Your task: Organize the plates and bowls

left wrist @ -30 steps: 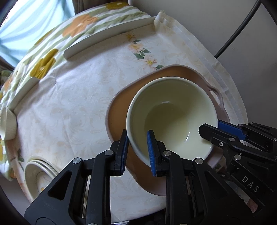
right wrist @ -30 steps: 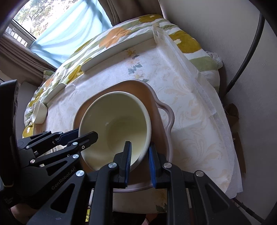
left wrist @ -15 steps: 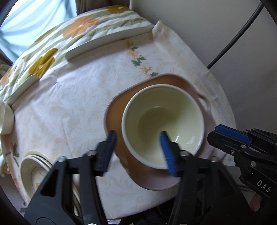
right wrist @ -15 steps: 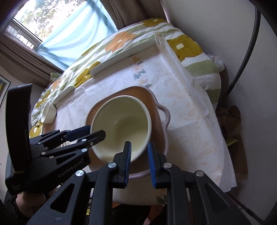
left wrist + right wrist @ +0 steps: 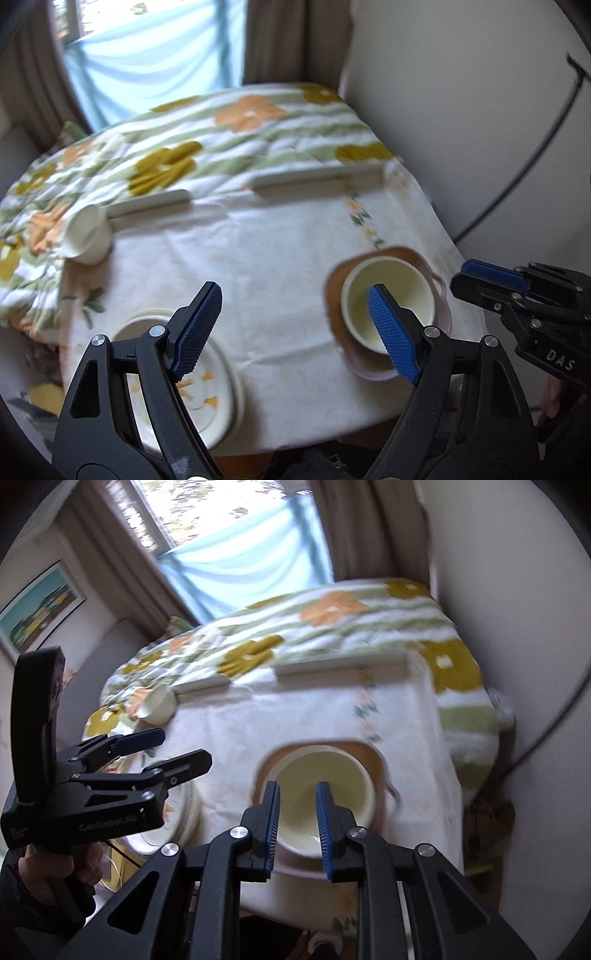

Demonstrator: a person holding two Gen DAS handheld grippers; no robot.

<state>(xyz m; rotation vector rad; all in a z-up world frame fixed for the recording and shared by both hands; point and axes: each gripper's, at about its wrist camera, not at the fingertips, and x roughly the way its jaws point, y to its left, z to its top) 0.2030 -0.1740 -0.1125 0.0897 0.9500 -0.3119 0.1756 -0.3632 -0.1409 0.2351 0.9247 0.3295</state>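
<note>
A pale yellow bowl [image 5: 391,295] sits inside a brown handled dish [image 5: 334,291] at the table's near right; both show in the right wrist view, bowl [image 5: 332,775] and dish [image 5: 375,758]. A stack of floral plates [image 5: 214,387] lies at the near left, also seen in the right wrist view [image 5: 181,812]. A small white bowl [image 5: 86,234] lies tipped at the far left. My left gripper [image 5: 295,328] is open wide and empty, raised above the table. My right gripper [image 5: 297,819] is open a little and empty, above the yellow bowl.
A white floral cloth [image 5: 258,251] covers the small table. A flowered blanket [image 5: 184,147] lies behind it. A wall [image 5: 461,92] with a black cable [image 5: 517,177] stands close on the right. A curtained window [image 5: 240,561] is at the back.
Both grippers let go of the yellow bowl, which now rests in the brown dish. Both pulled up and back. The left jaws opened wide; the right opened slightly.
</note>
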